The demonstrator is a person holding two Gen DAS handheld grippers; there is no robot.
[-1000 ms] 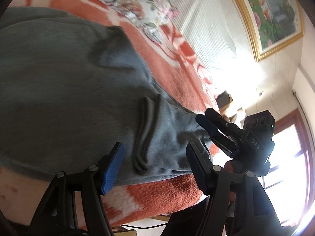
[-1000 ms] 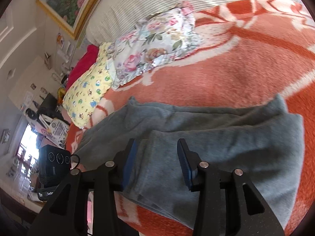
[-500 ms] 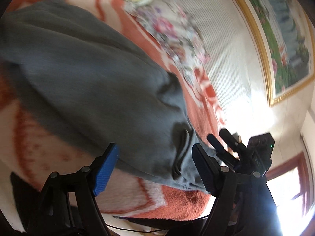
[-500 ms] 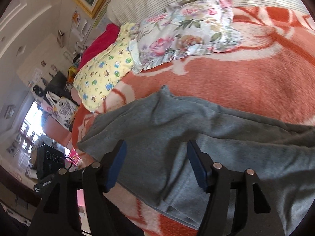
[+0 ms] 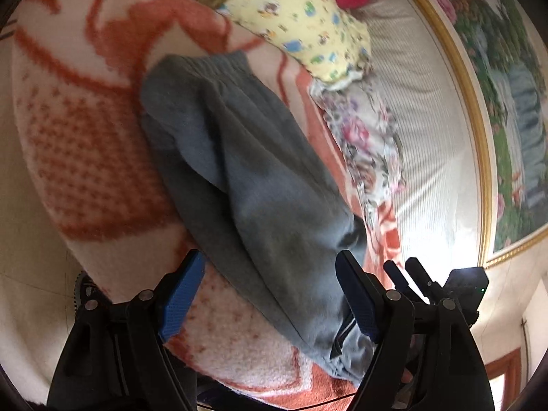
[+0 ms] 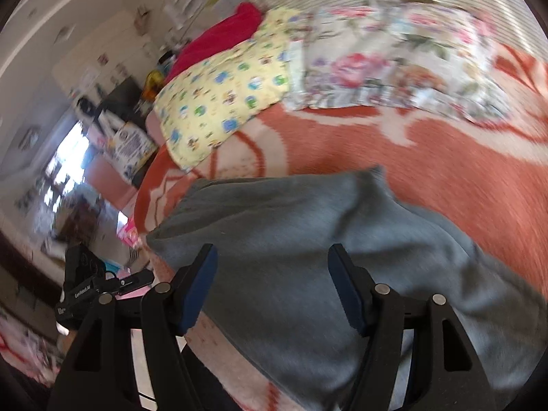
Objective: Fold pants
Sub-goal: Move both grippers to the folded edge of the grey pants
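- Both grippers have drawn back: left gripper [image 5: 270,294] and right gripper [image 6: 272,286], fingers wide, hold nothing.
- Grey pants [image 5: 253,185] lie doubled on the bed [image 6: 445,171]; another fold probably follows.

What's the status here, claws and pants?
Left claw open, empty. Right claw open, empty. Grey fleece pants lying lengthwise on orange-and-white blanket, fold unfinished. Nothing in the way.

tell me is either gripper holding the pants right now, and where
Nothing is held. The left gripper and the right gripper both stand open above the grey pants, with no cloth pinched.
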